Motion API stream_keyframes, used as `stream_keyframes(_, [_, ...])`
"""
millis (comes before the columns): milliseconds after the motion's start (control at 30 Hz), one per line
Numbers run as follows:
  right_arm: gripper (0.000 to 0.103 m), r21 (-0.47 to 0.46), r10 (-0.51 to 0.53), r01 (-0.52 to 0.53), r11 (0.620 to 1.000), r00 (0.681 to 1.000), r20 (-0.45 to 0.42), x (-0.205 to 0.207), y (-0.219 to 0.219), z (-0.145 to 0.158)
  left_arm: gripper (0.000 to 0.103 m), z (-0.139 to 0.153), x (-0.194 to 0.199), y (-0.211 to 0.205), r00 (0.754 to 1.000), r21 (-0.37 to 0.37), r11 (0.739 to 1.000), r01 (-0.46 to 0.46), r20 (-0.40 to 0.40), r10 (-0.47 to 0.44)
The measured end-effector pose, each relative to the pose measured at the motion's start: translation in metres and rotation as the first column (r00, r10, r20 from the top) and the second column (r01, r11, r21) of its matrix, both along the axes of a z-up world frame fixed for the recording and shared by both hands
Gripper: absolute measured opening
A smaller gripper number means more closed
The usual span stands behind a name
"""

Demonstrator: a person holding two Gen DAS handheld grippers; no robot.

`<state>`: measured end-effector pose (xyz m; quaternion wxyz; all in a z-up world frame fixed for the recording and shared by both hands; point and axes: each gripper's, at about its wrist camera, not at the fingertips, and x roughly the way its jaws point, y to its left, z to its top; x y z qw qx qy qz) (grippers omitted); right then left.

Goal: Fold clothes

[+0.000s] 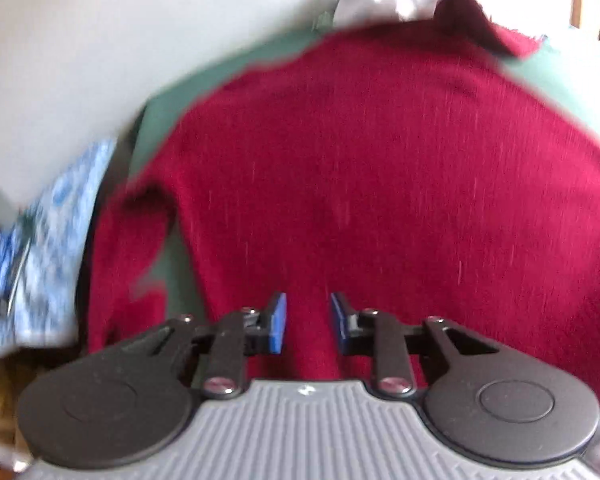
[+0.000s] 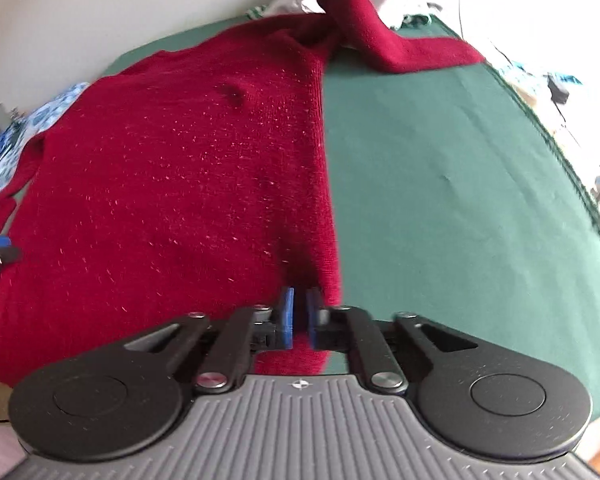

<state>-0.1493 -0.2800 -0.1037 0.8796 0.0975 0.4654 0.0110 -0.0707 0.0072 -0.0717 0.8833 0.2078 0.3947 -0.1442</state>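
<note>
The dark red knitted sweater [image 2: 171, 184] lies spread flat over the green cloth-covered table [image 2: 460, 184], filling the left and middle of the right wrist view and nearly the whole of the left wrist view, presumably laid out so that its sides and sleeves can be folded inward; one sleeve [image 2: 396, 52] trails across the upper right of the right wrist view, bunched where it leaves the body, and the other sleeve [image 1: 135, 248] hangs crumpled at the left of the left wrist view; the knit is fine and flecked with pale lint, with a ribbed band along its right edge. The left gripper [image 1: 308, 320] sits low in its frame over the body of the garment, its blue pads parted by a moderate gap with only fabric below and nothing pinched; the right gripper [image 2: 299, 318] hovers at the sweater's right edge, pads a narrow gap apart and holding nothing, seemingly placed to take that edge. A blue and white patterned cloth [image 1: 51, 248] lies at the left.
</note>
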Motion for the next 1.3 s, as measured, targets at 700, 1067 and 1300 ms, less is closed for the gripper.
stream_keyframes(700, [0.054,0.002,-0.415,0.416,0.909,0.907,0.072,0.244,-0.216,-0.003,0.065,0.078,0.125,-0.133,0.985,-0.031,1.000,-0.003,0.171,0.008])
stream_keyframes(1067, [0.009,0.118,-0.536,0.523,0.844,0.823,0.188,0.287,-0.261,-0.033,0.086,0.043,0.122,-0.205,0.989,0.025,0.999,0.026,0.147,-0.030])
stream_keyframes(1300, [0.006,0.144,-0.504,0.485,0.863,0.798,0.331,0.270,-0.260,0.011,0.083,0.020,0.128,-0.210,0.995,-0.049,0.996,-0.070,0.074,0.073])
